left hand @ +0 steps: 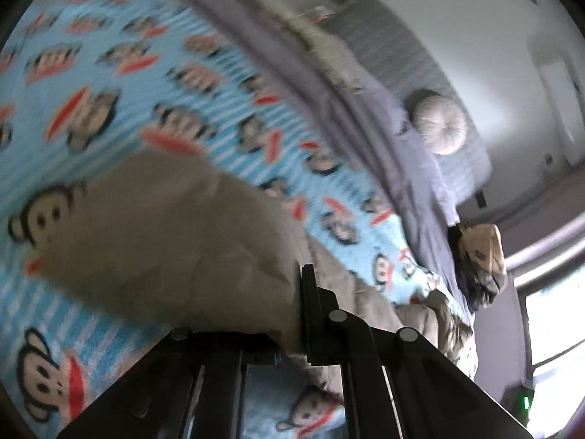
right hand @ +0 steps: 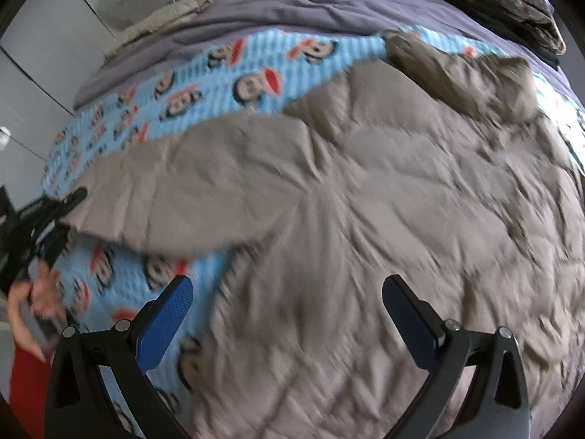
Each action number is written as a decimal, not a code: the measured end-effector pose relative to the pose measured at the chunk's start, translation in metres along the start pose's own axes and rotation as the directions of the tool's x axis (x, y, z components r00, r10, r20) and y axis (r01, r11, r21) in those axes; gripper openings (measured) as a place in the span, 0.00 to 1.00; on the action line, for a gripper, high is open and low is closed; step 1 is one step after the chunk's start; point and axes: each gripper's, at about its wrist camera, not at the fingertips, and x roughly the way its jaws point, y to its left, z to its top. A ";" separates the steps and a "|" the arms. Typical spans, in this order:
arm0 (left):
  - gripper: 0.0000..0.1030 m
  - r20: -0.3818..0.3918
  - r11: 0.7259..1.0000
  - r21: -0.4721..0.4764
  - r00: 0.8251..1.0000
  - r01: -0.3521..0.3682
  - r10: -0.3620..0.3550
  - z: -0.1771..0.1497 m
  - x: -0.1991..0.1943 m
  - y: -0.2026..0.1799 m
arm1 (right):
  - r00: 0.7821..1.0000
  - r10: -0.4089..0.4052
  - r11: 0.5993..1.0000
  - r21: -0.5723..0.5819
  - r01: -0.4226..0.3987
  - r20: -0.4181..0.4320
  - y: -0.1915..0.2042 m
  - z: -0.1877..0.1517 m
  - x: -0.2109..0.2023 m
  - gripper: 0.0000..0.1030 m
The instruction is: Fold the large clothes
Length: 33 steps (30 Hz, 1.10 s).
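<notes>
A large taupe quilted coat [right hand: 365, 190] with a fur-trimmed hood [right hand: 460, 77] lies spread on a blue monkey-print blanket [right hand: 226, 73]. My right gripper [right hand: 289, 314] is open and empty, hovering above the coat's lower part. My left gripper [left hand: 289, 329] is shut on the coat's sleeve [left hand: 175, 241] and holds its end lifted over the blanket [left hand: 109, 73]. The left gripper also shows in the right wrist view [right hand: 55, 208] at the sleeve's tip, far left. Both views are motion-blurred.
A purple duvet [right hand: 292, 3] lies behind the blanket. A pile of folded clothes [right hand: 512, 0] sits at the far right, also in the left wrist view [left hand: 479, 256]. A round cushion [left hand: 440, 124] rests by the grey headboard. A window [left hand: 555, 329] is at right.
</notes>
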 end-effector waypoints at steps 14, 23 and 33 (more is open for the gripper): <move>0.09 -0.027 0.920 0.347 0.982 0.184 -0.186 -0.039 -0.032 -0.157 | 0.954 0.270 0.944 0.232 -0.235 -0.132 -0.003 0.023 0.109 0.18; 0.09 -0.171 0.747 0.609 0.964 0.266 -0.205 -0.155 0.016 -0.315 | 0.966 0.259 0.928 0.282 -0.246 -0.012 -0.096 0.004 0.034 0.18; 0.09 -0.317 0.621 0.760 0.943 0.191 0.098 -0.308 0.125 -0.359 | 0.999 -0.036 0.923 0.385 0.018 0.040 -0.254 -0.039 -0.029 0.18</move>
